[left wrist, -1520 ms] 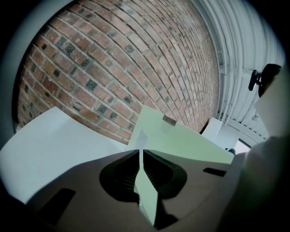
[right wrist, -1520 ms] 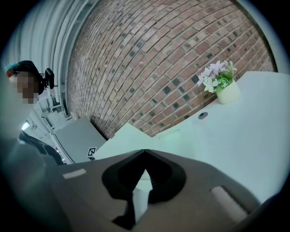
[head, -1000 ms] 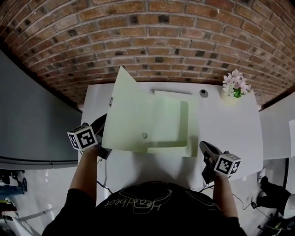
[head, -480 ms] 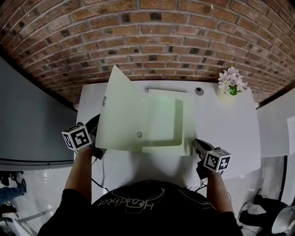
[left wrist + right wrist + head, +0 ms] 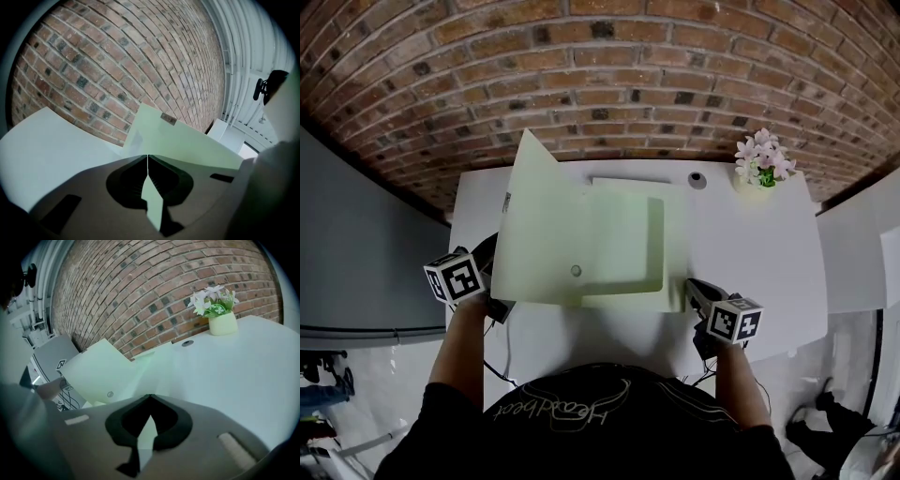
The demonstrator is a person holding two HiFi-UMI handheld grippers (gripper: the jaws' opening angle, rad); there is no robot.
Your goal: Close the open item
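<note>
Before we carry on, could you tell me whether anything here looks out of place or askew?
Only the folder: its left cover stands tilted up off the table, pinched in the left gripper, so it is half open. The flower pot stands upright; nothing is spilled.

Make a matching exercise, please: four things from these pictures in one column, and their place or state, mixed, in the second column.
1. folder cover
2. flower pot
3. left tongs
4. right tongs

a. far right corner of the table
b. shut on the folder cover
c. raised and tilted
d. just right of the folder, near side

Pairs: 1-c; 2-a; 3-b; 4-d
</note>
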